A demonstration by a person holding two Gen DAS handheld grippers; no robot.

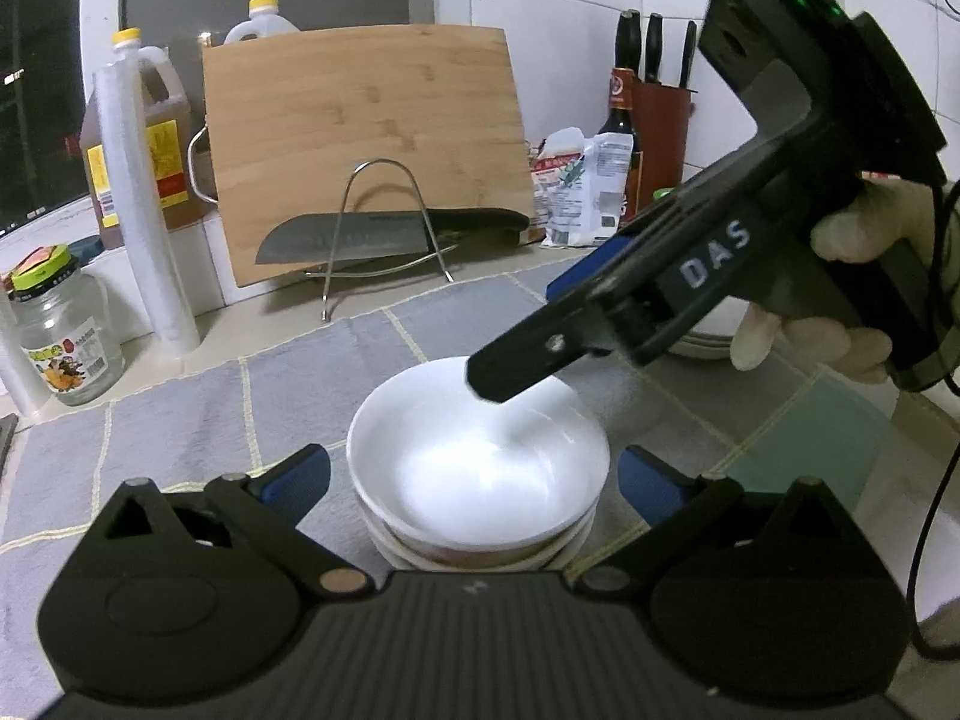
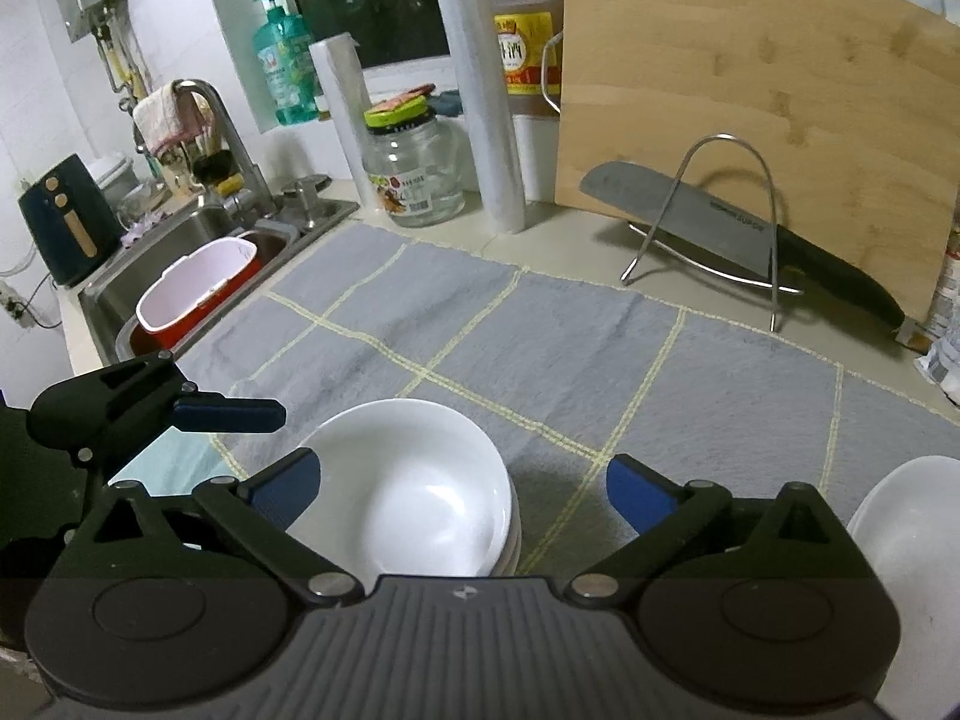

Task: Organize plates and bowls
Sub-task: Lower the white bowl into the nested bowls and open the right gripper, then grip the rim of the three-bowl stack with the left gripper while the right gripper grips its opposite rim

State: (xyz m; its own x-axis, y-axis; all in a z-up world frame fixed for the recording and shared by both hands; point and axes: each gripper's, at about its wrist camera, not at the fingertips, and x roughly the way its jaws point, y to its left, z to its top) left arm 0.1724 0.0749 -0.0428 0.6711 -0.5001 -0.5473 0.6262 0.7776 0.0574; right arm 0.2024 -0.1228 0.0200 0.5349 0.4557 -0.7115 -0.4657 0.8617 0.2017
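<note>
On the counter (image 2: 570, 252), the grey checked cloth mat (image 2: 600, 372) carries our stack of white ceramic bowls (image 1: 477, 474), with other white crockery (image 2: 912, 528) near its right edge. Our left gripper (image 1: 474, 474) brackets the stack, fingers apart, touching nothing. Our right gripper (image 2: 459, 489) hovers over the bowls, fingers apart and empty. We judge the next piece should be lowered level and centred, released only once seated.
</note>
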